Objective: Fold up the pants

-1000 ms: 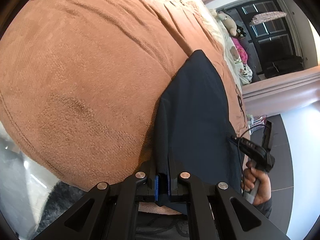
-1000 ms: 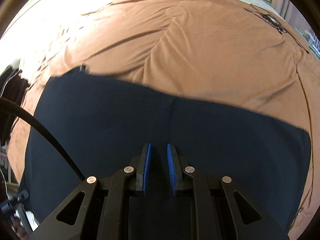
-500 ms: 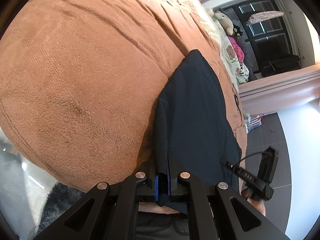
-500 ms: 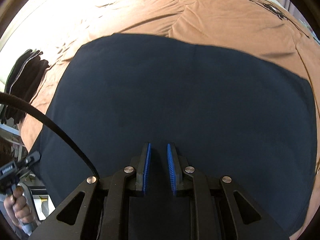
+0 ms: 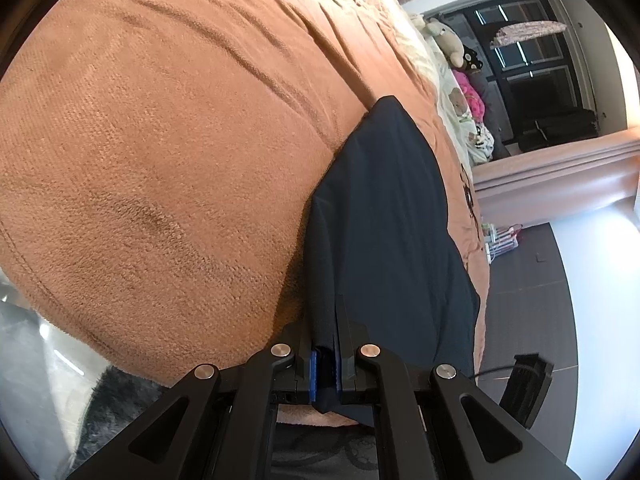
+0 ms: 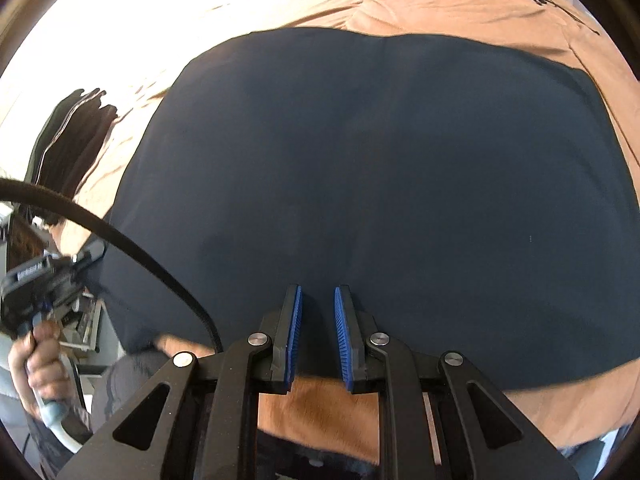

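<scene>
On the brown blanket [image 6: 400,4] the dark pants [image 6: 380,168] lie spread flat, reaching the near edge of the bed. Left gripper [image 5: 327,354] is clamped on the pants' edge, cloth pinched between its blue pads, and a hand [image 6: 34,360] grips its handle at the lower left of the right wrist view. Right gripper [image 6: 318,332] hovers over the near hem, jaws a narrow gap apart, nothing caught between them. Dark folded clothes [image 6: 72,140] sit off to the left.

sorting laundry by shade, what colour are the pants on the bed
Dark navy, plain with no pattern. The pants show best in the right wrist view, spread on the brown blanket.
</scene>
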The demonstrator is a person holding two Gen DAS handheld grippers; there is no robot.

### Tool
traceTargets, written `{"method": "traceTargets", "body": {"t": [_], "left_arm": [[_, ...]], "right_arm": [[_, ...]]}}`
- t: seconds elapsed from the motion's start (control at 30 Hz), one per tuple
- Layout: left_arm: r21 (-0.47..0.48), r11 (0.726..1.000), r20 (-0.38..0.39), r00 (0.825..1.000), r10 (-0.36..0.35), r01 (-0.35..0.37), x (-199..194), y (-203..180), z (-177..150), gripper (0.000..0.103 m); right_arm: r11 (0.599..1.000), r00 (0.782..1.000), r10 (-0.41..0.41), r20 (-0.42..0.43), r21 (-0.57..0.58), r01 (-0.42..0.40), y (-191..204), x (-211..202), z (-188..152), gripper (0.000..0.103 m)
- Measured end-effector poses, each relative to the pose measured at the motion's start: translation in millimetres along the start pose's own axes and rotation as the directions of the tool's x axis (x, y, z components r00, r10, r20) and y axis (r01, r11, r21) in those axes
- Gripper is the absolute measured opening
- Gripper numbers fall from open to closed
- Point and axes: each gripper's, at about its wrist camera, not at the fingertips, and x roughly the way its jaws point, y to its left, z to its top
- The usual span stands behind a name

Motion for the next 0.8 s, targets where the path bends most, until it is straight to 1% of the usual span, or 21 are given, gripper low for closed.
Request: {"method": "traceTargets", "body": {"t": [0.1, 0.3, 0.37, 0.43, 0.67, 0.8], "left_arm": [[0.0, 1.0, 0.0, 1.0, -0.002, 0.002, 0, 1, 0, 0.006], [0.006, 1.0, 0.001, 1.0, 0.013, -0.013, 1, 0, 1, 0.006], [-0.002, 1.0, 0.004, 1.0, 0.014, -0.014, 2, 1, 2, 0.009], [-0.02, 1.0, 0.009, 1.0, 0.011, -0.011, 3, 4, 4, 0.013], [-0.045, 0.999, 0.017, 1.0, -0.001, 0.001, 9, 8, 12, 0.013], [-0.059, 0.998, 0.02, 1.0, -0.013, 0.014, 10, 10, 10, 0.013]], "right_arm": [[1.0, 1.0, -0.009, 0.005, -0.012, 0.009, 2, -5, -3, 0.014], [1.0, 0.998, -0.013, 0.064, 0.007, 0.013, -3, -21, 9, 0.014], [1.0, 0.997, -0.01, 0.076, 0.009, 0.009, -4, -23, 12, 0.014], [1.0, 0.997, -0.008, 0.079, 0.008, 0.007, -4, -21, 15, 0.014], [0.999, 0.998, 0.002, 0.069, 0.036, -0.004, -10, -11, 16, 0.014], [0.999, 0.997, 0.003, 0.081, 0.038, -0.006, -13, -14, 20, 0.014]]}}
